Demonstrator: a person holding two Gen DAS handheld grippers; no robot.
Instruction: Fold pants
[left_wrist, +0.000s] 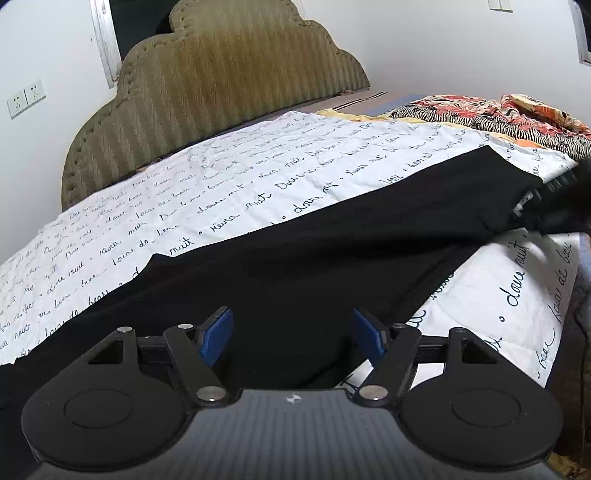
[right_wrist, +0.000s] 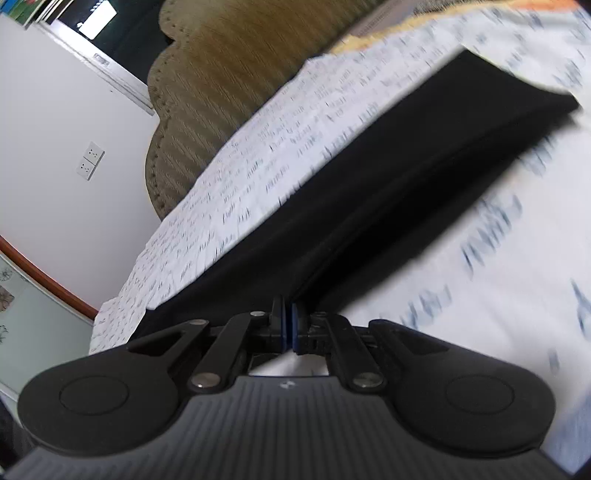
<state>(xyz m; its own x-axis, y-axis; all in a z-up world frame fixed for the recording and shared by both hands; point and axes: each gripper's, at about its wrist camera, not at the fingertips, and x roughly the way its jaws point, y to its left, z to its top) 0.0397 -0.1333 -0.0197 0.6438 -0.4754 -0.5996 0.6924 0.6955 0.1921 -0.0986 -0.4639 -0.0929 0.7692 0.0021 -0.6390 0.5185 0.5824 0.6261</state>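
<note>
Black pants (left_wrist: 314, 251) lie stretched across a bed with a white sheet printed with handwriting (left_wrist: 229, 177). My left gripper (left_wrist: 293, 332) is open, its blue pads wide apart just above the near part of the pants. The right gripper shows at the right edge of the left wrist view (left_wrist: 550, 206), at the far end of the pants. In the right wrist view the right gripper (right_wrist: 288, 326) is shut on an edge of the black pants (right_wrist: 388, 177), which stretch away from it; that view is blurred.
A padded olive headboard (left_wrist: 221, 81) stands behind the bed against a white wall with sockets (left_wrist: 26, 98). A red and black patterned blanket (left_wrist: 491, 114) is bunched at the far right of the bed. The bed's edge drops off at right (left_wrist: 569, 295).
</note>
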